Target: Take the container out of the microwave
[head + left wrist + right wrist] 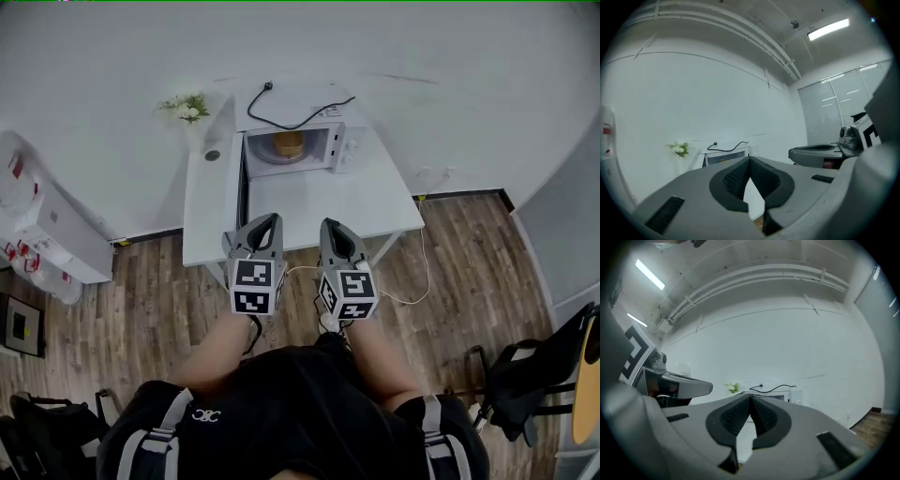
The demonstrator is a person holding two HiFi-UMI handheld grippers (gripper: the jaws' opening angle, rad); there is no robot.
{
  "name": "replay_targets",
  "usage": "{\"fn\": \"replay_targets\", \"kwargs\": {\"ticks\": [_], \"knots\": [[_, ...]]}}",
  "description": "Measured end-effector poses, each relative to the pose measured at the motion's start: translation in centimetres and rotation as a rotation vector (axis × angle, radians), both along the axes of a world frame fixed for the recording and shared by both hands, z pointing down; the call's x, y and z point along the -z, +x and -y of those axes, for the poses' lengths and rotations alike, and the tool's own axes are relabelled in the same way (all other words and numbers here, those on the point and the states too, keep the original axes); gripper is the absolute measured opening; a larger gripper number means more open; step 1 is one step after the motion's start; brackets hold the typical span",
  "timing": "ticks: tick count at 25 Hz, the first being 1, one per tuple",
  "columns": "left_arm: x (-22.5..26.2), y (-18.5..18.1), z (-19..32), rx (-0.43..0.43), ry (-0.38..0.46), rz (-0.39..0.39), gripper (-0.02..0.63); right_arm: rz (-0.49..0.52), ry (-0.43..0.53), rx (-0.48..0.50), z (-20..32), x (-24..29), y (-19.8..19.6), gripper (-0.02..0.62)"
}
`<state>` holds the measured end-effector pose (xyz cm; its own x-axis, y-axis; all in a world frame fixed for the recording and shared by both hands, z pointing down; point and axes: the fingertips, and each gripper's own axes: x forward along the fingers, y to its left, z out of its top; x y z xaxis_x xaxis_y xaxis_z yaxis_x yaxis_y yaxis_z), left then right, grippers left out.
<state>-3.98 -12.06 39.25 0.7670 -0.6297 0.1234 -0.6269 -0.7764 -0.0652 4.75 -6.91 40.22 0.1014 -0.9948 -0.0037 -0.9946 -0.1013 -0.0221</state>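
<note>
A white microwave (292, 145) stands at the back of a white table (309, 206), its door (239, 178) swung open to the left. Inside sits a tan round container (289, 144). My left gripper (271, 219) and right gripper (330, 225) hover side by side over the table's front edge, well short of the microwave, both pointing at it. Each is shut with nothing between its tips. In the left gripper view the left gripper (750, 159) points at the microwave (726, 157). In the right gripper view the right gripper (750, 395) does the same, toward the microwave (780, 394).
A black power cord (295, 117) lies on top of the microwave. A small bunch of white flowers (187, 108) sits at the table's back left. White equipment (42, 225) stands left of the table, and a black chair (525, 375) stands at the right on the wood floor.
</note>
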Motion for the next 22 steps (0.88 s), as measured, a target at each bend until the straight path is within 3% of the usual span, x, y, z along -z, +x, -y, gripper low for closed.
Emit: {"fn": "replay_targets", "kwargs": {"ticks": [13, 22], "knots": [[-2.0, 10.7, 11.2, 0.147, -0.1, 0.006, 0.014, 0.041, -0.055, 0.127, 12.0, -1.3, 12.5, 0.005], [-3.2, 15.8, 15.6, 0.228, -0.072, 0.041, 0.014, 0.011, -0.125, 0.287, 18.4, -3.1, 17.3, 0.005]]}}
